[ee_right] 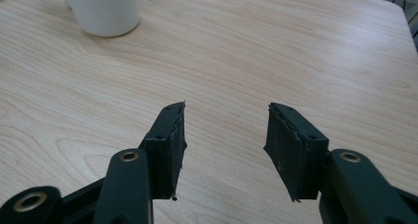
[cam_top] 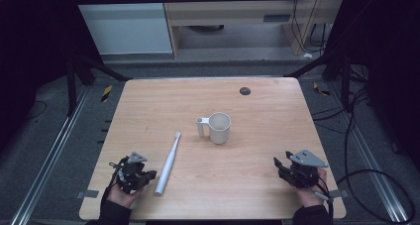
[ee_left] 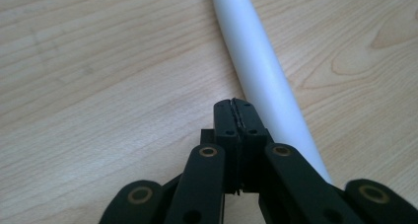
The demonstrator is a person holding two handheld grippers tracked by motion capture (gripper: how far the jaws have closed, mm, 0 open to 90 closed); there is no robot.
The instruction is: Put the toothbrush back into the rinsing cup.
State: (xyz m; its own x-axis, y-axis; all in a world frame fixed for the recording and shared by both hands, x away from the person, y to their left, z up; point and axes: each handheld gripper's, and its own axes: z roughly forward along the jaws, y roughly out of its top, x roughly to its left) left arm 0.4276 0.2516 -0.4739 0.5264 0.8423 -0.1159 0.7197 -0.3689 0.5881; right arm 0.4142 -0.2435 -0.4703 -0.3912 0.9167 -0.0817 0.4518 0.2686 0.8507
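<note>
A white electric toothbrush [cam_top: 168,163] lies flat on the wooden table [cam_top: 267,185], its head pointing toward the far side. A white mug [cam_top: 218,128] with its handle to the left stands upright near the table's middle. My left gripper [cam_top: 148,175] rests at the front left, just left of the toothbrush's thick end; in the left gripper view its jaws are pressed together with nothing between them [ee_left: 237,105], and the toothbrush handle [ee_left: 261,71] runs past them on the right. My right gripper [cam_top: 278,164] sits at the front right, open [ee_right: 224,118] over bare wood, with the mug's base [ee_right: 103,9] far off.
A small dark round disc [cam_top: 244,90] lies near the table's far edge. Metal rails run along the floor on both sides, and cables trail on the floor at the right. A cabinet stands beyond the table.
</note>
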